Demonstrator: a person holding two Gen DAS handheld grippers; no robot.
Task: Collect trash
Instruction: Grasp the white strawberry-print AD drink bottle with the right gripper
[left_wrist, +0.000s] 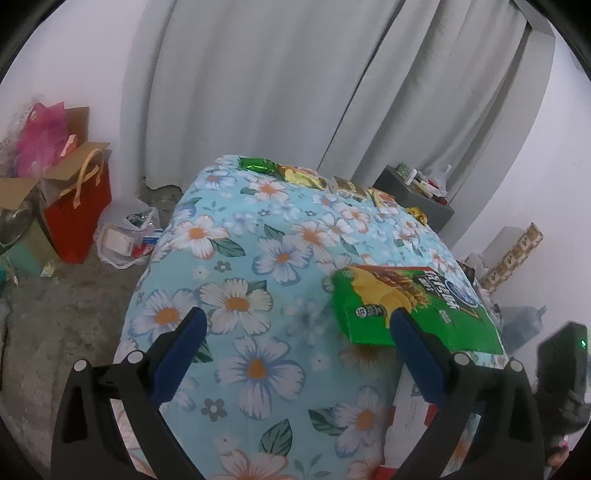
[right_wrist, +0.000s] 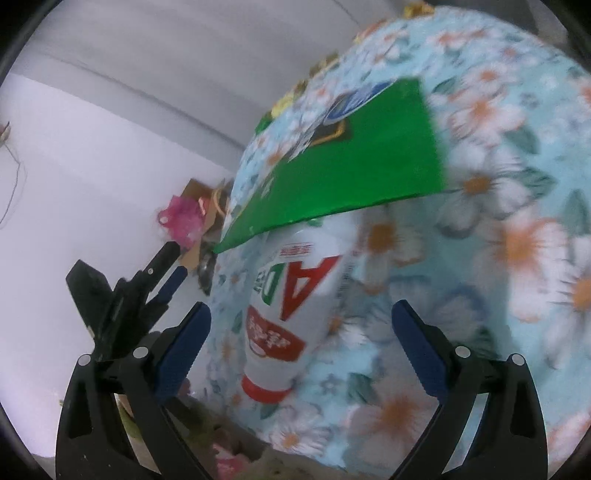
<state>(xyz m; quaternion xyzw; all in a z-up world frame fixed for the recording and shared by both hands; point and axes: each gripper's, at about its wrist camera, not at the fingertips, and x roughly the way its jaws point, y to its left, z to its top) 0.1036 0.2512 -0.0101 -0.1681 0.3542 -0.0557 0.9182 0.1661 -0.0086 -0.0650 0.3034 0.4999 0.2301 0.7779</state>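
A green snack box (left_wrist: 413, 306) lies on the flowered tablecloth (left_wrist: 258, 266), just beyond my left gripper's right finger. My left gripper (left_wrist: 295, 325) is open and empty above the cloth. Several snack wrappers (left_wrist: 295, 173) lie along the table's far edge. In the right wrist view the same green box (right_wrist: 351, 158) partly covers a white bottle with a red cap (right_wrist: 288, 314). The bottle lies on the cloth (right_wrist: 498, 240) between the fingers of my open right gripper (right_wrist: 301, 317). The left gripper (right_wrist: 147, 291) shows at the left there.
On the floor to the left stand a red gift bag (left_wrist: 79, 214), cardboard boxes (left_wrist: 22, 192) and a clear plastic bag of waste (left_wrist: 127, 236). A grey stand with small items (left_wrist: 417, 192) is behind the table. White curtains (left_wrist: 295, 85) hang at the back.
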